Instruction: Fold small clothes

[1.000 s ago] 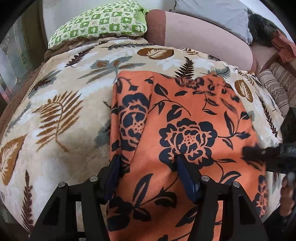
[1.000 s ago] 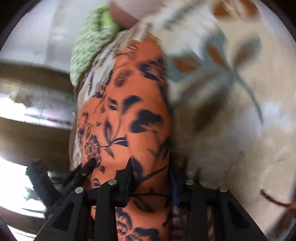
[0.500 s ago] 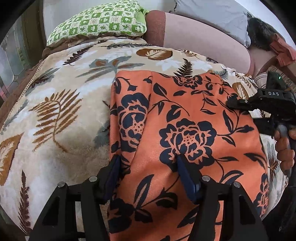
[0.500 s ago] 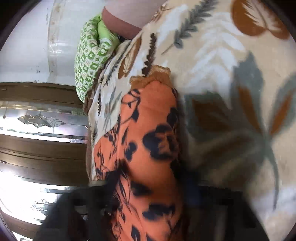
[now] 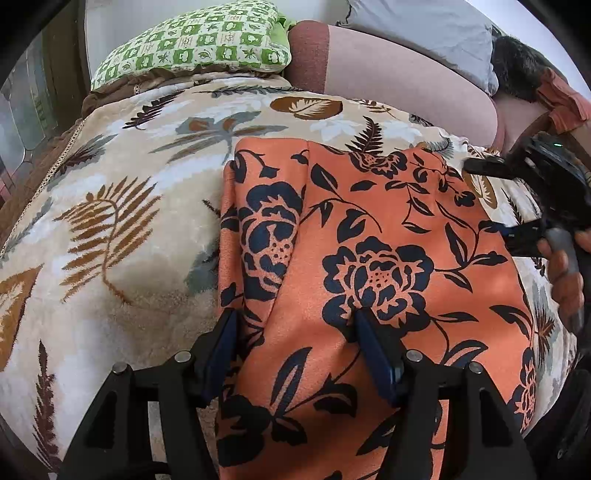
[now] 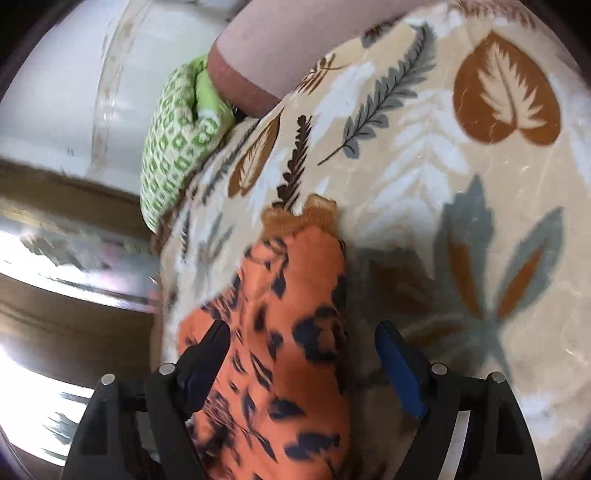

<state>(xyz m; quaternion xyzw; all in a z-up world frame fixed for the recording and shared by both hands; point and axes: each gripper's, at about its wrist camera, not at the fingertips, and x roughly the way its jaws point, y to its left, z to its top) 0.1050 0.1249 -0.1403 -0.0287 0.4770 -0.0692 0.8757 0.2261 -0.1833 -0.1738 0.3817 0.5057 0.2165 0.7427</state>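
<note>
An orange garment with dark navy flowers [image 5: 369,258] lies flat on the leaf-patterned blanket [image 5: 122,221]. Its left edge is folded over in a long strip. My left gripper [image 5: 295,325] is open, its jaws straddling the garment's near left part, low over the cloth. My right gripper [image 6: 301,339] is open over the garment's far right edge [image 6: 291,295], near a ribbed orange cuff [image 6: 306,214]. It also shows in the left wrist view [image 5: 517,199] at the right, hand-held.
A green checkered pillow [image 5: 195,44] and a pink bolster [image 5: 399,74] lie at the head of the bed. A grey pillow [image 5: 424,26] lies behind. Wooden furniture with glass [image 6: 55,277] stands beside the bed.
My right gripper has moved along the garment's right edge toward the far end and its jaws have opened wide. My left gripper has stayed in place.
</note>
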